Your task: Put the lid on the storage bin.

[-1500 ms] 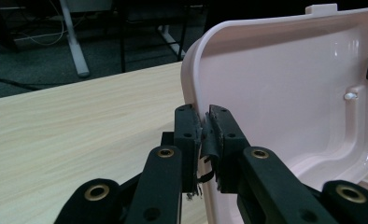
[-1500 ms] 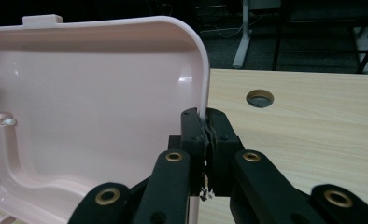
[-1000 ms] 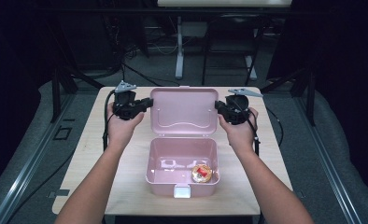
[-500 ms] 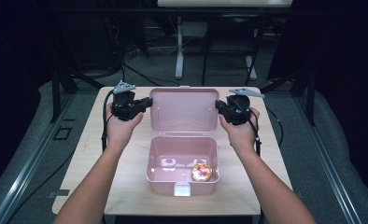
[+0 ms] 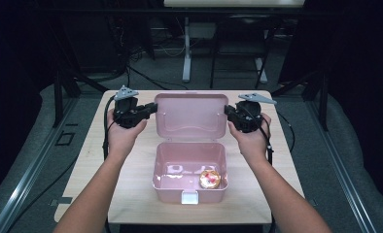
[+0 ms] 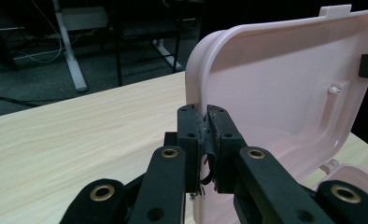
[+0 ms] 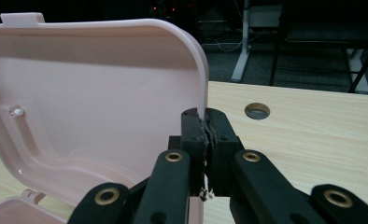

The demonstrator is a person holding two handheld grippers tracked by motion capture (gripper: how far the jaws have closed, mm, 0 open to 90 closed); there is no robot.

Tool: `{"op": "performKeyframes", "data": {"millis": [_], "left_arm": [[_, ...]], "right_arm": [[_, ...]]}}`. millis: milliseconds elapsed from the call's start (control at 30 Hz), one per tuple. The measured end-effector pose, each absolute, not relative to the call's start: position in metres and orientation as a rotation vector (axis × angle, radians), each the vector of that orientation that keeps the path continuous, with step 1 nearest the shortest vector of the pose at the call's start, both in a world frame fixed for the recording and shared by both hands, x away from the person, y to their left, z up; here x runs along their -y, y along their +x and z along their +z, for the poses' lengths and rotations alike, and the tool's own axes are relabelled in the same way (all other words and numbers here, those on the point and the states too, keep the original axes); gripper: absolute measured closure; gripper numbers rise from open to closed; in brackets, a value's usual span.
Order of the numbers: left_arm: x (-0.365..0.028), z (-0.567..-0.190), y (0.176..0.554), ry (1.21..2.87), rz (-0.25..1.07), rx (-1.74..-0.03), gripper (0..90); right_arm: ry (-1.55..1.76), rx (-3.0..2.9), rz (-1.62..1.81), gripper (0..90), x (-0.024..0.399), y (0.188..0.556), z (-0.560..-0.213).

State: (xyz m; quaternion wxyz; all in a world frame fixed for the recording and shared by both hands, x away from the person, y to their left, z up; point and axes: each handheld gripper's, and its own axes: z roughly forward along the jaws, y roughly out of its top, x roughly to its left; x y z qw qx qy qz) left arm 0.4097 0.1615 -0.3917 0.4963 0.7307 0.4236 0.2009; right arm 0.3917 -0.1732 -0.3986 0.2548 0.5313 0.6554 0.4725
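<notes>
The pink lid [image 5: 191, 115] of the pink box [image 5: 189, 167] stands upright near the middle of the wooden counter [image 5: 87, 160], hinged along the box's far edge, its hollow inner side facing the person. In the left gripper view the lid [image 6: 285, 93] rises as a pale curved wall with a small tab on its top edge, and the left gripper [image 6: 205, 135] has its 2 black jaws pressed together on the lid's side rim, nearly closed with only the thin plastic between the pads. In the right gripper view the right gripper [image 7: 205, 135] pinches the opposite side rim of the lid [image 7: 93, 93] the same way, jaws almost fully together on the edge. From the high view, the left gripper [image 5: 153, 108] and the right gripper [image 5: 227, 110] sit at the lid's 2 sides, each held in 1 hand, forearms coming in from below. The open box lies just in front of the lid, and a small round yellow and red item [image 5: 210, 178] rests in its near right corner. A round hole [image 7: 257, 110] shows in the counter beyond the right gripper. Dark floor and desk legs lie past the counter's far edge.
</notes>
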Motion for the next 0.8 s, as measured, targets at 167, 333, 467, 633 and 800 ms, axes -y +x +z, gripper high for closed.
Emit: {"op": "performKeyframes", "data": {"millis": [167,333,467,633,800], "left_arm": [[-0.162,-0.39,0.407,1.773,0.484,-1.012,85.0],[-0.161,-0.389,0.401,1.775,0.501,-0.995,85.1],[-0.161,-0.389,0.399,1.771,0.495,-0.994,85.3],[-0.162,-0.388,0.397,1.77,0.493,-0.983,85.4],[-0.163,-0.388,0.393,1.773,0.494,-0.969,85.4]], "right_arm": [[1.434,-1.781,1.284,87.0,0.174,0.389,-0.398],[1.428,-1.777,1.285,87.0,0.175,0.382,-0.396],[1.423,-1.773,1.295,86.9,0.176,0.379,-0.396],[1.418,-1.774,1.301,86.8,0.177,0.377,-0.396],[1.406,-1.775,1.302,86.8,0.177,0.373,-0.395]]}}
